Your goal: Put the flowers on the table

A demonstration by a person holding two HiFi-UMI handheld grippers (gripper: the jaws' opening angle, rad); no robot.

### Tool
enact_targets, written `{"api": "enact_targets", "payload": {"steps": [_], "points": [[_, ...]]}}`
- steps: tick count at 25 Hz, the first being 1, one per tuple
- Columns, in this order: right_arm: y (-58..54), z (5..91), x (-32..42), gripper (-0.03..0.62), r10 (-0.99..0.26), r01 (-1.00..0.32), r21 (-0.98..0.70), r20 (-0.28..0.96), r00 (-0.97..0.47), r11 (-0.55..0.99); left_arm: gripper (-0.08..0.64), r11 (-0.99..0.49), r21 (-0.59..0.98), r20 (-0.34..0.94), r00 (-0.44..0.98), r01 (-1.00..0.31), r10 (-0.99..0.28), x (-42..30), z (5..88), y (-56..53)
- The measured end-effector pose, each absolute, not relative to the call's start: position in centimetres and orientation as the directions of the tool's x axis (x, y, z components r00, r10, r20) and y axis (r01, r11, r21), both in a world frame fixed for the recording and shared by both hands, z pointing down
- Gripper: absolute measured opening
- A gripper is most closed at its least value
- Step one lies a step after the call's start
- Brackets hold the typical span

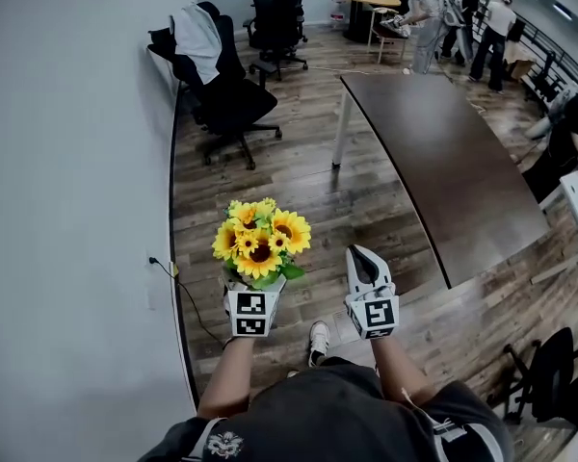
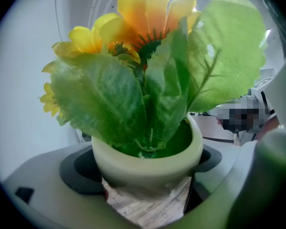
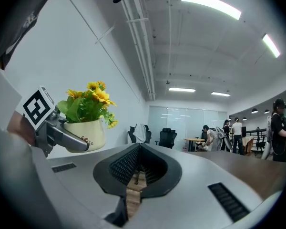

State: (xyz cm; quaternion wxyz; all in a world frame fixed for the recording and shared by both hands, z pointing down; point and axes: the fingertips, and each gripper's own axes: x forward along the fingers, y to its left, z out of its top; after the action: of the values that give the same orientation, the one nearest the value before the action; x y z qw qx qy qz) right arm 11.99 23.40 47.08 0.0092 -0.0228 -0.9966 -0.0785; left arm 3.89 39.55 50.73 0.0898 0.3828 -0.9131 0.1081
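The left gripper [image 1: 254,285] clamps the cream pot of sunflowers [image 1: 261,241] in mid-air, close beside the white wall [image 1: 67,162]. The right gripper [image 1: 364,261], jaws pressed together, holds nothing. Open wood floor [image 1: 299,186] lies between them and the near edge of the dark table [image 1: 443,152].

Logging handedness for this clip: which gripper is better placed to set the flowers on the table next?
Left. The left gripper is shut on the cream pot of yellow sunflowers; the right gripper is shut and empty. The dark brown table lies ahead, to the right.
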Motion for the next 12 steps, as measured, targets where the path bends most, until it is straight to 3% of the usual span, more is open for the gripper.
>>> {"api": "enact_targets", "payload": {"steps": [12], "points": [[15.1,47.7,1.9,0.025,0.037,0.040,0.127,0.025,-0.999,0.991,0.546,0.677,-0.115,0.255,-0.681,-0.727,-0.687,-6.2,50.9,31.1]]}}
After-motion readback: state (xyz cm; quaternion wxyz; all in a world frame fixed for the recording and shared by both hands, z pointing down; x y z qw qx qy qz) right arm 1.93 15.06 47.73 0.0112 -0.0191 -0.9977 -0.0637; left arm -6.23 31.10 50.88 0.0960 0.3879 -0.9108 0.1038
